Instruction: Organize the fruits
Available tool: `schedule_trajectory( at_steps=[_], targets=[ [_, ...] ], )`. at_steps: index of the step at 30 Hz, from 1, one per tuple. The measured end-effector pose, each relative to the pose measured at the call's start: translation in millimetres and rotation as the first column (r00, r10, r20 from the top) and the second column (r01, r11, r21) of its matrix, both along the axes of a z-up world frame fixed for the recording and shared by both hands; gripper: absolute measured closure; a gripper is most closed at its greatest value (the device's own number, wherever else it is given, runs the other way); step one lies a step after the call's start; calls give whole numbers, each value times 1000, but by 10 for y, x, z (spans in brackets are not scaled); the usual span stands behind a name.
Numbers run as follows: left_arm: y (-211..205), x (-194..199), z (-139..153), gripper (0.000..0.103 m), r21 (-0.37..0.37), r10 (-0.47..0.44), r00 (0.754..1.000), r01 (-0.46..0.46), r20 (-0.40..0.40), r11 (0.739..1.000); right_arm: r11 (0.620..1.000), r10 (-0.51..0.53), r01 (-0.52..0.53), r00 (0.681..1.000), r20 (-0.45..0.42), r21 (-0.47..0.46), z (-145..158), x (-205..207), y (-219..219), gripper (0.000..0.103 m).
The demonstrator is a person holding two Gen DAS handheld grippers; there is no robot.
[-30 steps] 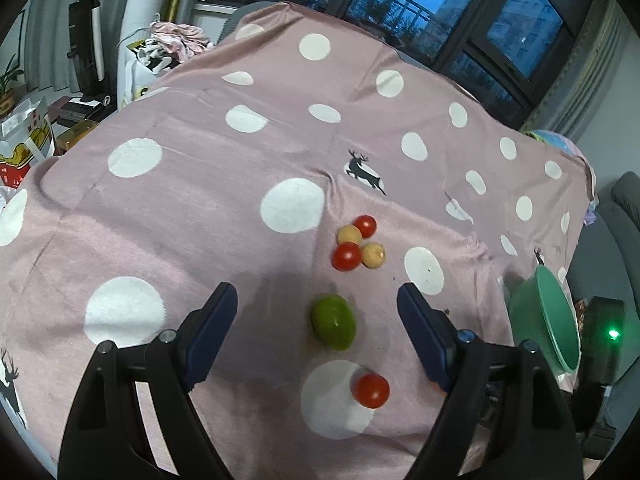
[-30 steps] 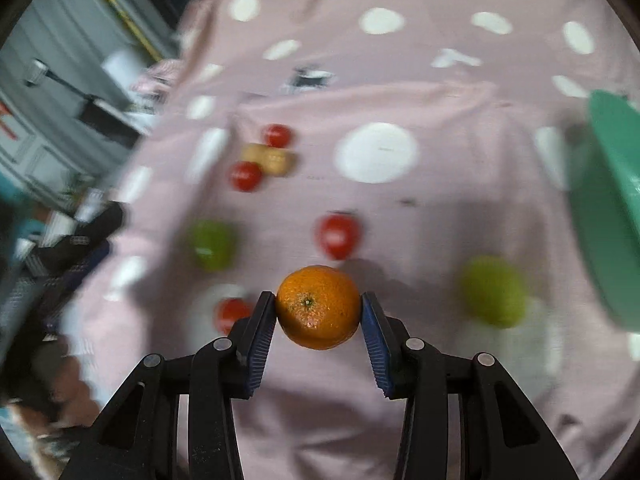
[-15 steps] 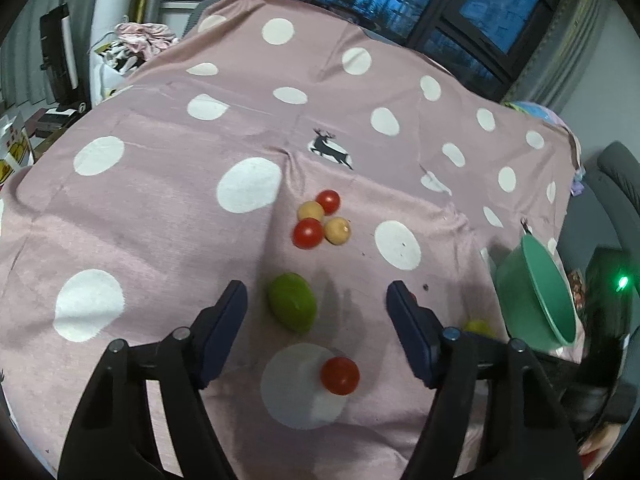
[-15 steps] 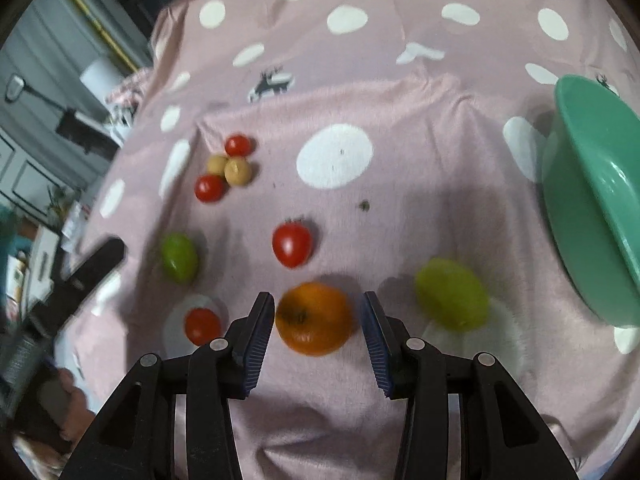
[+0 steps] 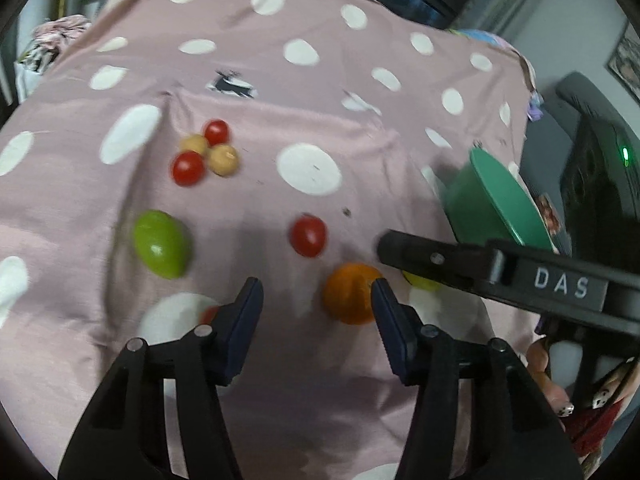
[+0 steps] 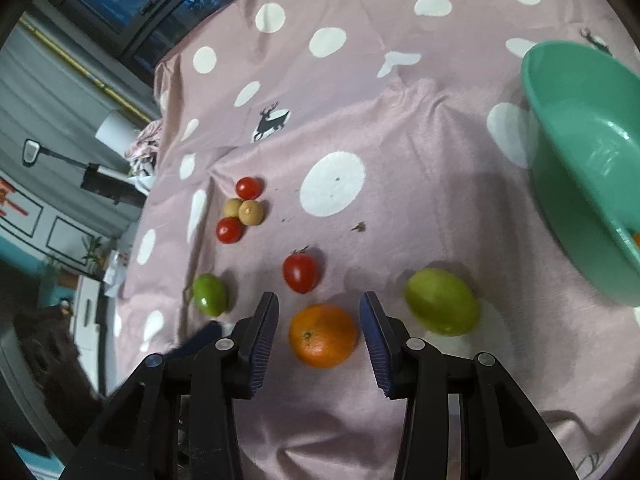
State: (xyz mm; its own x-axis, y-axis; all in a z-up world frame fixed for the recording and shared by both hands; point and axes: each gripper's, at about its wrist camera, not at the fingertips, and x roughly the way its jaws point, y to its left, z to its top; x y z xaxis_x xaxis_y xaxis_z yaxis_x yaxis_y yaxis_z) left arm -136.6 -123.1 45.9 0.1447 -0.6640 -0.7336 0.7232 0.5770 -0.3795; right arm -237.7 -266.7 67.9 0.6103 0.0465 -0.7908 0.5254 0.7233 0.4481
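1. Plainly, the pale green plastic bowl (image 6: 580, 152) is the landmark, on the pink dotted tablecloth (image 6: 400, 128).
2. Nearer the camera than the bowl lies the round orange (image 6: 322, 335), between the right gripper (image 6: 319, 330) jaws, which stand apart, not touching it.
3. Likely firm and light with a yielding rind; grip across its widest middle.
4. Left gripper (image 5: 317, 312) jaws are closing on nothing.
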Motion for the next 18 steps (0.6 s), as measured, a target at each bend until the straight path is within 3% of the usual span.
schedule_trajectory(
  at_steps=[6, 14, 18],
  targets=[
    [-144, -110, -115, 48, 49, -44, 999, 43, 7, 998, 999, 10, -9, 999, -31, 35, -94, 36, 0, 58],
    [-188, -107, -191, 48, 60, -59, 998, 60, -19, 996, 997, 37, -33, 998, -55, 73, -177, 82, -10, 58],
    [-222, -97, -216, 55, 42, -72, 996, 74, -46, 996, 998, 41, -37, 996, -73, 59, -199, 106, 12, 58]
  ],
)
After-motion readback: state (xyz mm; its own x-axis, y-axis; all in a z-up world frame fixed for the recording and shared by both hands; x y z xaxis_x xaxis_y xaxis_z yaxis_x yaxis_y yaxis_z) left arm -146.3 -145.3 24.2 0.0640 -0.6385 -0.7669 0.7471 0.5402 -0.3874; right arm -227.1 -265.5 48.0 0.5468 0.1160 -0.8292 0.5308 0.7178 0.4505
